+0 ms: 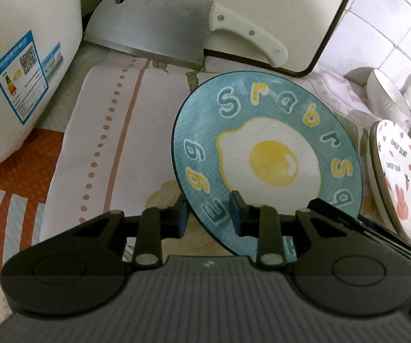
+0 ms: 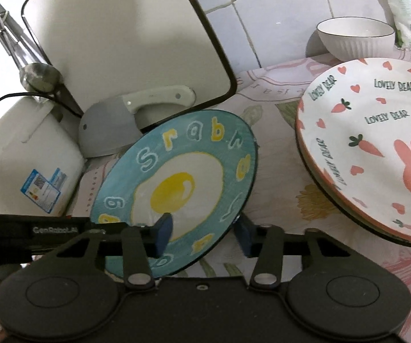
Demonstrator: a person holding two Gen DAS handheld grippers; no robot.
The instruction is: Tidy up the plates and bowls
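The round teal plate printed with a fried egg [image 1: 268, 154] [image 2: 176, 188] stands tilted above the patterned cloth-covered bench [image 1: 113, 143] [image 2: 279, 171], raised on its far side, with both grippers at its near rim. Its border carries outlined yellow and white letters; those legible read roughly "S r a b r s" and "6 6", and the rest cannot be read with certainty. The left gripper [image 1: 208, 217] has its jaws closed on the plate's near rim, one blue pad on the printed face and the other behind the edge. The right gripper [image 2: 204, 234] straddles the opposite part of the rim: its left pad lies on the printed face, while its right pad stands just outside the edge, and contact there cannot be confirmed. The left gripper's body, seen in the right wrist view, bears the marking "GenRobot.AI". To the right of the teal plate, near but apart, lies a stack of plates topped by a white plate with a pink rabbit, carrots and hearts [image 1: 402, 183] [image 2: 377, 143], printed repeatedly with "LOVELY BEAR". Behind that stack sits a white ribbed bowl with a dark rim [image 1: 388, 97] [image 2: 354, 38]. Behind the teal plate, a steel cleaver with a white riveted handle [image 1: 159, 31] [image 2: 111, 131] leans against a white cutting board with a black border [image 1: 262, 5] [image 2: 125, 37]. At left stands a white appliance with a blue label bearing a QR code [image 1: 19, 77] [image 2: 28, 165]; its text is too small to read.
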